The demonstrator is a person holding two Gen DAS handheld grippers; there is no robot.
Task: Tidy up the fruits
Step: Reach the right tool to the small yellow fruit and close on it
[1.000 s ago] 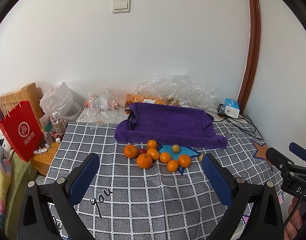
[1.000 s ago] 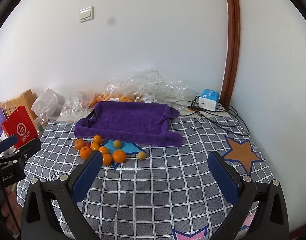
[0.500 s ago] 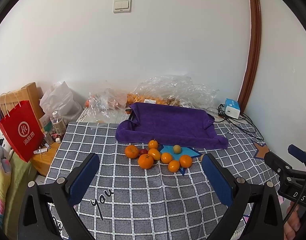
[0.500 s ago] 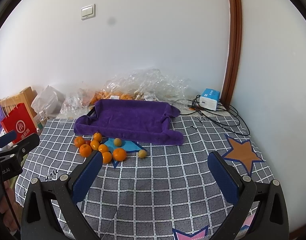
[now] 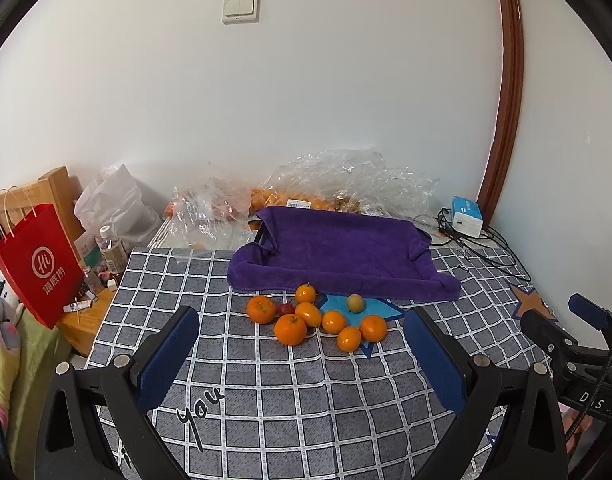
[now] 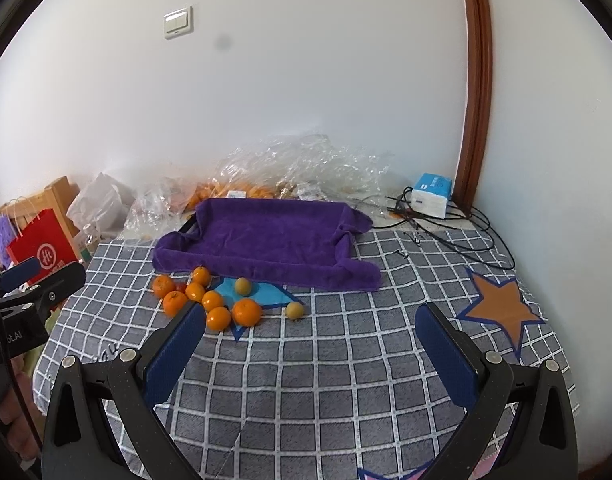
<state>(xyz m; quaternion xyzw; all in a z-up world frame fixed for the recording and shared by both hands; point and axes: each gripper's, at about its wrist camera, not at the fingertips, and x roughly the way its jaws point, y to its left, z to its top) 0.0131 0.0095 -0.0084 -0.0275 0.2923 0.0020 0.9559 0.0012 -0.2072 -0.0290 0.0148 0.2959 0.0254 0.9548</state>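
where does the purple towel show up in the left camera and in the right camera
Left wrist: the purple towel lies just right of centre, behind the oranges.
Right wrist: the purple towel lies left of centre, again behind the oranges.
Shared landmark: the blue and white box by the cables, to the towel's right in both views.

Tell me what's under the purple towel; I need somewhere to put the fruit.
A dark rim pokes out at the back left corner of the purple towel, and its raised edges suggest a tray beneath. The towel covers everything else, so the tray itself can't be seen.
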